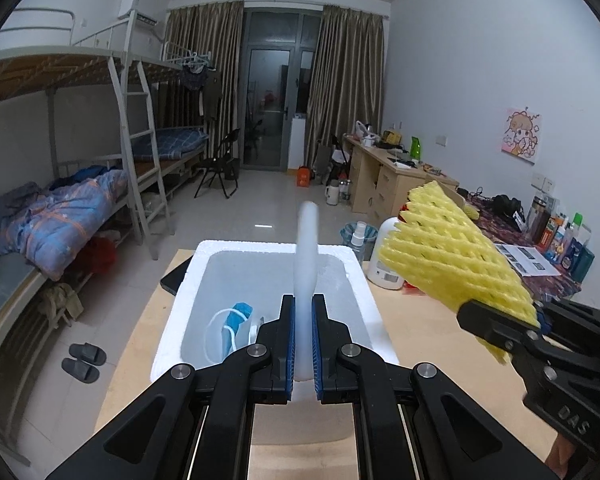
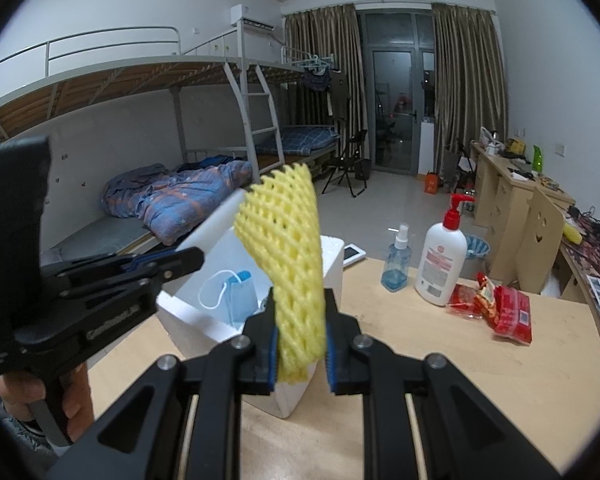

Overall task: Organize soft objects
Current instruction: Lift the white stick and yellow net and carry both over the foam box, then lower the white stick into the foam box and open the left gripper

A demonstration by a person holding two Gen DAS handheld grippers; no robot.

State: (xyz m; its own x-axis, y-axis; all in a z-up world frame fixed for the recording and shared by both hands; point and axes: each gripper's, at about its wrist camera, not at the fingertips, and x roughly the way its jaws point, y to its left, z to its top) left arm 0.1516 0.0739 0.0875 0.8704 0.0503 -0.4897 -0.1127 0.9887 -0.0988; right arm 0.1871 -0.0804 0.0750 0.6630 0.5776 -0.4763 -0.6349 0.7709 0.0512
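The left tongs (image 1: 304, 344) are clamped on a thin white foam sheet (image 1: 306, 240) standing upright over the open white foam box (image 1: 364, 280) at the counter's (image 2: 460, 360) left edge. The right tongs (image 2: 300, 344) pinch a yellow foam fruit-net sleeve (image 2: 288, 248) above the box's near corner. A blue face mask (image 2: 240, 296) lies inside. Both pieces are light and springy, so they may catch on the rim or bounce out on release.

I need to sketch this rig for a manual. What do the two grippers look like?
Both are matte black linkages with silver pivot bolts and blue ribbed pads. The left gripper shows white lettering on its side in the right view; the right gripper reads "DAS" in the left view. Bare fingers wrap the left handle. No cables visible.
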